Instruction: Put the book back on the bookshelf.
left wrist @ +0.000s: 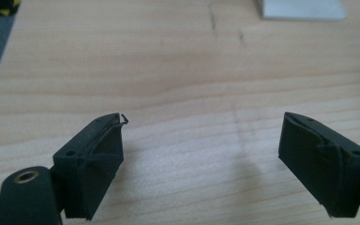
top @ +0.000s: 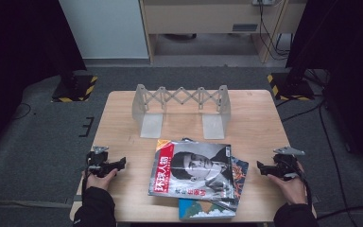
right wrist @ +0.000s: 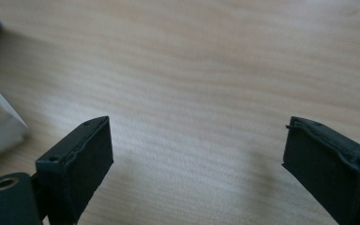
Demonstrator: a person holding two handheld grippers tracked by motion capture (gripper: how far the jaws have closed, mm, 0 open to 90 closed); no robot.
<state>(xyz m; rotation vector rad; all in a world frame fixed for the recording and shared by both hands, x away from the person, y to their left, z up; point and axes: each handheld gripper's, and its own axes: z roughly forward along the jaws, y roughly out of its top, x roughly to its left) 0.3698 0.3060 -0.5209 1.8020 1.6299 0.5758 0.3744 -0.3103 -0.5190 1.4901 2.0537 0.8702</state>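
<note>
At the left edge of the wooden desk (top: 123,118) we see the left tool (top: 121,163) held low in a person's hand, its jaws spread wide with only bare wood between them; in the left gripper view the same tool (left wrist: 201,140) frames an empty stretch of desk grain, with a pale foot of the bookend (left wrist: 303,9) at the top edge. Moving toward the middle, a stack of magazines (top: 196,179) lies flat near the desk's front edge, the top cover bearing a black-and-white portrait and a red title strip, with two more covers fanned out beneath it. Behind the stack stands a translucent, accordion-style bookend (top: 182,109), upright and well apart from both tools. At the right, the right tool (top: 260,168) rests in the other hand just beside the stack without touching it, jaws likewise wide apart and empty; the right gripper view shows that tool (right wrist: 197,145) over bare wood.
</note>
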